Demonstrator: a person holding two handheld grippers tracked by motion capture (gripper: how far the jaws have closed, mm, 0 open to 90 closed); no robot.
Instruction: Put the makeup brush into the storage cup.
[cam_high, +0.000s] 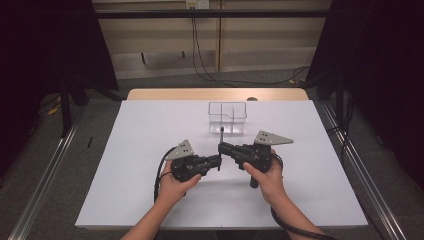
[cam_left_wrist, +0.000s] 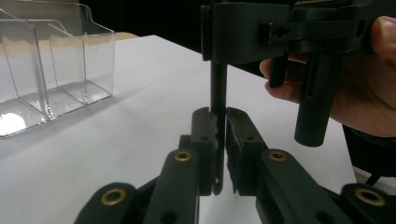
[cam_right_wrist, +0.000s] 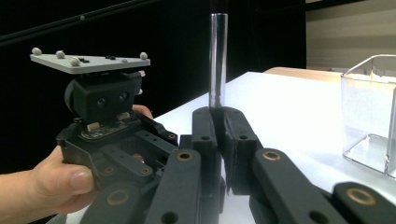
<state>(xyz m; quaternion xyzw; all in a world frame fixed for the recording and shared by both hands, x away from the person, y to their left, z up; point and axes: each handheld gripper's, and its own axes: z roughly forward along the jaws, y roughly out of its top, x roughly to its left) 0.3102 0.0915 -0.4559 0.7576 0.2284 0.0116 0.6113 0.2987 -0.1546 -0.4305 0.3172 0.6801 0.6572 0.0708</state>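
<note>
A thin pen (cam_high: 221, 133) stands upright over the middle of the white table, between my two grippers, which point at each other. My right gripper (cam_high: 223, 148) is shut on it; in the right gripper view the clear barrel (cam_right_wrist: 218, 60) rises straight up from between the closed jaws (cam_right_wrist: 220, 121). My left gripper (cam_high: 216, 161) sits slightly lower and is closed on the pen's dark lower part (cam_left_wrist: 218, 88), with a thin clip end showing below the jaws (cam_left_wrist: 220, 126). A hand holds each gripper.
A clear plastic organizer (cam_high: 215, 107) with several compartments stands just behind the grippers, at the left of the left gripper view (cam_left_wrist: 56, 60) and at the right of the right gripper view (cam_right_wrist: 369, 116). The white table top (cam_high: 140, 150) spreads to both sides.
</note>
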